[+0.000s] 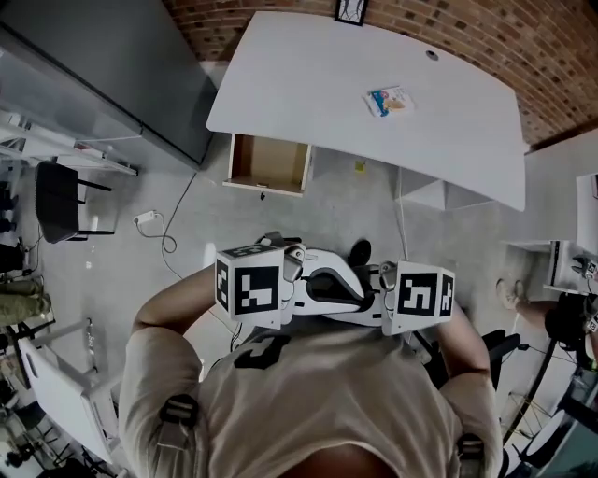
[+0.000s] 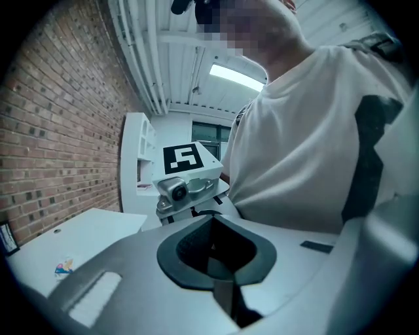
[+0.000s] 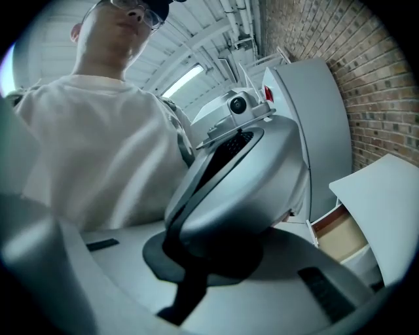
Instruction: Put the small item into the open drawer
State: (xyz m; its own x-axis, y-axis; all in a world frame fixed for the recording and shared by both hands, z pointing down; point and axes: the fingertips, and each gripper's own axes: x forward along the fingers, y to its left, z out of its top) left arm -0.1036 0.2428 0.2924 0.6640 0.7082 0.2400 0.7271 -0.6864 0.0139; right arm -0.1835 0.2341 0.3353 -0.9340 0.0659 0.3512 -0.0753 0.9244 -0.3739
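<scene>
The small item, a flat blue-and-white packet, lies on the white desk toward its right side; in the left gripper view it shows far off as the packet. Under the desk's left end the wooden drawer stands pulled open and looks empty; its corner appears in the right gripper view as the drawer. Both grippers are held against the person's chest, well back from the desk, tips pointing at each other. My left gripper is shut on nothing. My right gripper also looks shut and empty.
A brick wall runs behind the desk. A grey cabinet stands at the left, with a black chair and a cable on the floor below it. White shelving sits at the right.
</scene>
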